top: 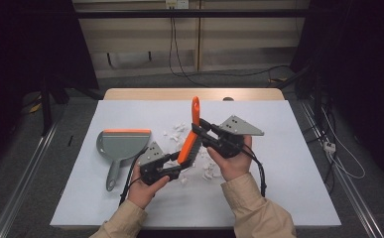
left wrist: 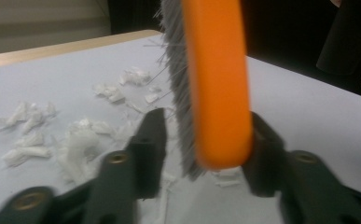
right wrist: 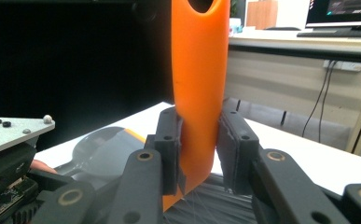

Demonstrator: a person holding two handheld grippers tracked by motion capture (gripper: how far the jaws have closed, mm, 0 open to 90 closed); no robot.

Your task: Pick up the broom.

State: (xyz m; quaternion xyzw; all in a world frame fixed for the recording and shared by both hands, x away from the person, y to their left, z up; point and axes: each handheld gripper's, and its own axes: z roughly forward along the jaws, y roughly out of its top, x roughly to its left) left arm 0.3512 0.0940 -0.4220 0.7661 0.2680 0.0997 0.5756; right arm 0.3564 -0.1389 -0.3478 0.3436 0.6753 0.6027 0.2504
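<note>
Above the table, both hand-held grippers, angled inward, clasp the orange brush.

A white-topped table with a wooden far edge stood on grey carpet. Beyond the table ran a pale wall with a socket plate from which black cables hung to the floor. Dark curtains flanked the table on both sides, and metal rails lay along the floor beside it.
</note>
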